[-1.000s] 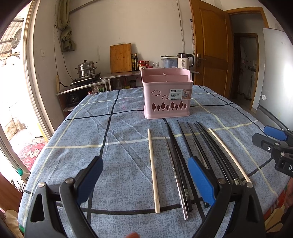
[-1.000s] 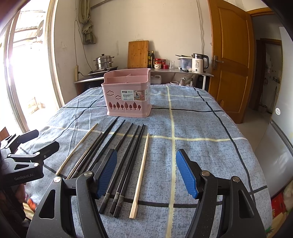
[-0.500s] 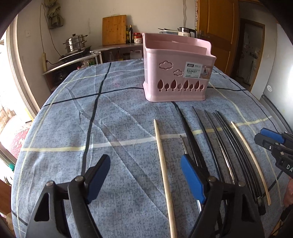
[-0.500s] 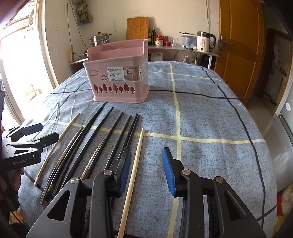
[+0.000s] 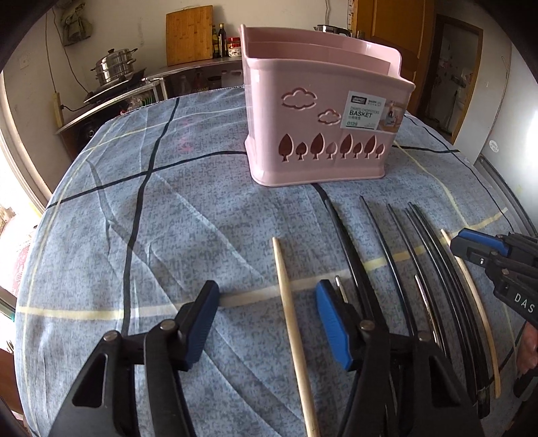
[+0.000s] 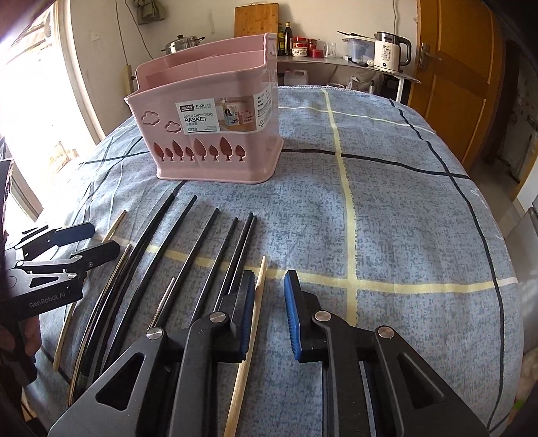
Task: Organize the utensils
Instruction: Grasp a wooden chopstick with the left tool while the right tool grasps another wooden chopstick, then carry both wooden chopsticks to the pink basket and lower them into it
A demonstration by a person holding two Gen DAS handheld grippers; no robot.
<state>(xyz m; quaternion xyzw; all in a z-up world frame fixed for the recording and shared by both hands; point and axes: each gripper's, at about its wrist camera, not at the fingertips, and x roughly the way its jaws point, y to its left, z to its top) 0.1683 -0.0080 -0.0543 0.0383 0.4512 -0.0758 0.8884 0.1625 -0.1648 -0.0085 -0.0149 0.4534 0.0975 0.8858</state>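
A pink divided chopstick basket point(image 5: 319, 111) stands upright on the blue checked tablecloth point(image 5: 168, 208); it also shows in the right wrist view point(image 6: 208, 127). Several black chopsticks point(image 5: 356, 262) and two steel ones lie in a row in front of it. A wooden chopstick point(image 5: 292, 322) lies between the fingers of my open left gripper point(image 5: 265, 322). Another wooden chopstick point(image 6: 250, 329) lies between the fingers of my open right gripper point(image 6: 269, 316), close to the left finger. Both grippers are low over the cloth and hold nothing.
A counter at the back carries a steel pot point(image 5: 114, 64), a wooden cutting board point(image 6: 256, 22), bottles and a white kettle point(image 6: 390, 50). A wooden door point(image 6: 454, 67) stands at the right. The table edge curves away on both sides.
Both grippers have moved forward and down toward the chopsticks. The right gripper's fingers have closed in around the wooden chopstick; the left gripper now straddles the other wooden chopstick.
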